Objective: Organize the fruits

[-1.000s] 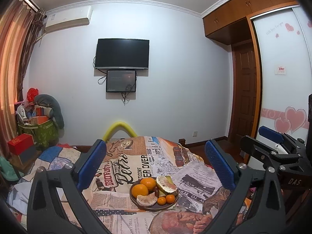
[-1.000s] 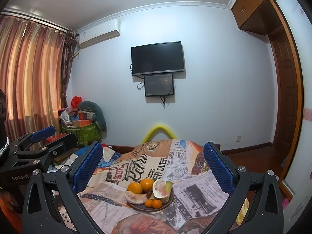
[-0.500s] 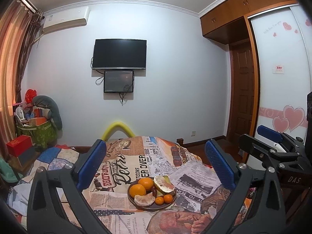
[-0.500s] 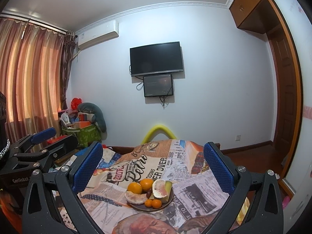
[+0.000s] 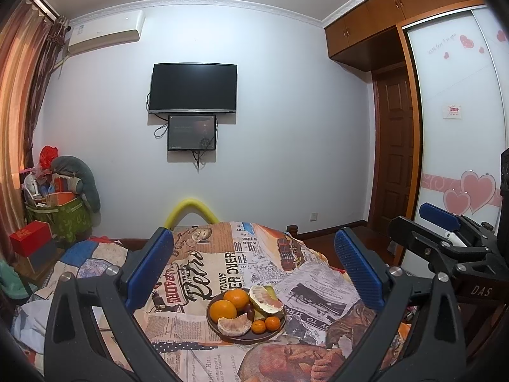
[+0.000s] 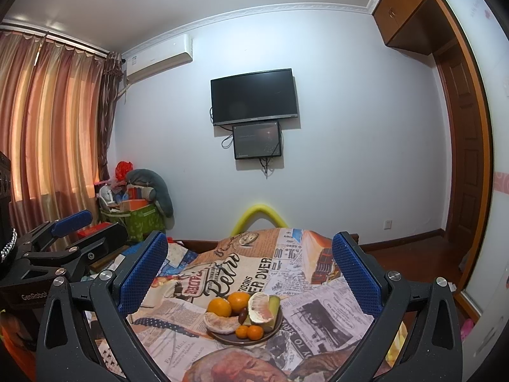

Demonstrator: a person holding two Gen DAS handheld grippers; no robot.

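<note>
A dark round plate (image 5: 222,336) (image 6: 276,326) sits on a newspaper-print tablecloth. It holds two oranges (image 5: 223,310) (image 6: 219,307), two small tangerines (image 5: 258,327) (image 6: 255,332), peeled pomelo pieces (image 5: 265,299) (image 6: 261,308), a peeled segment (image 5: 233,325) (image 6: 221,323) and a dark fruit. My left gripper (image 5: 253,269) is open and empty, above and short of the plate. My right gripper (image 6: 249,269) is open and empty, likewise above the plate. Each gripper shows at the edge of the other's view, the right one (image 5: 445,235) and the left one (image 6: 63,242).
The tablecloth (image 5: 197,267) drapes the table with a yellow chair back (image 5: 191,210) behind it. A TV (image 5: 194,87) hangs on the far wall. Boxes and bags (image 5: 57,210) pile up at the left; a wooden door (image 5: 394,159) and wardrobe are at the right.
Both views have shifted slightly; the plate sits a little further left in the left wrist view. Both grippers stay open and empty.
</note>
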